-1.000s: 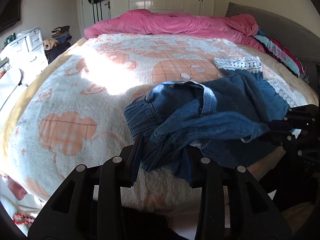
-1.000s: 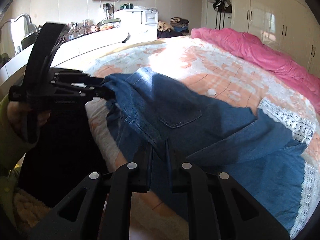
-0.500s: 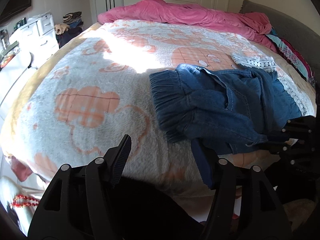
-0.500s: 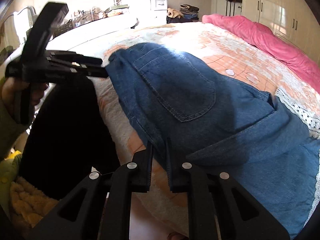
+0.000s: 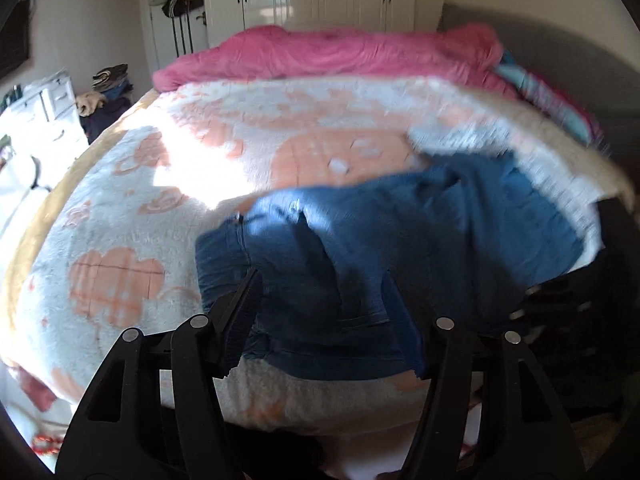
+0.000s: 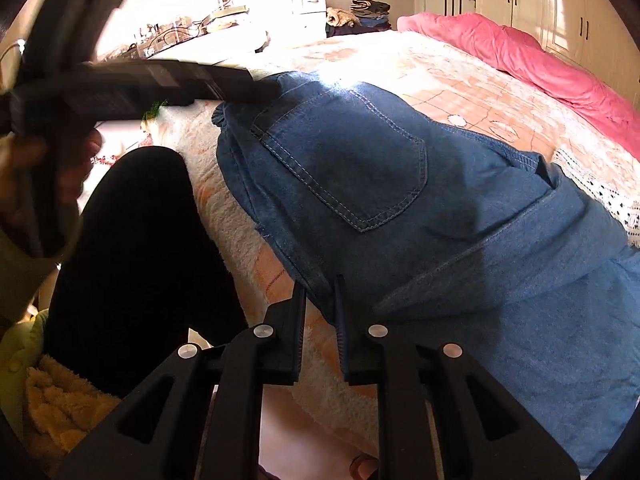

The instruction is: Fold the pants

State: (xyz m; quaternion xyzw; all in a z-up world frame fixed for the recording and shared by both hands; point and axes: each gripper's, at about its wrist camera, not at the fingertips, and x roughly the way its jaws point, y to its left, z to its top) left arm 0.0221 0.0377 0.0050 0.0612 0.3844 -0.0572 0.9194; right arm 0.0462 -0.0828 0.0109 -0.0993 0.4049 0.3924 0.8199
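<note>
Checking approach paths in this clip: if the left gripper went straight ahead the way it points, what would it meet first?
The denim pants: the open left gripper has them lying right between and ahead of its fingers on the bed. Blur hides exact depth.

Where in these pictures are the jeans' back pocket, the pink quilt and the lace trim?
back pocket (image 6: 352, 160), right wrist view, middle of the stitched denim patch.
pink quilt (image 5: 340, 54), left wrist view, middle of the bunched heap at the bed's far end.
lace trim (image 6: 596, 184), right wrist view, white patterned band beside the denim.
</note>
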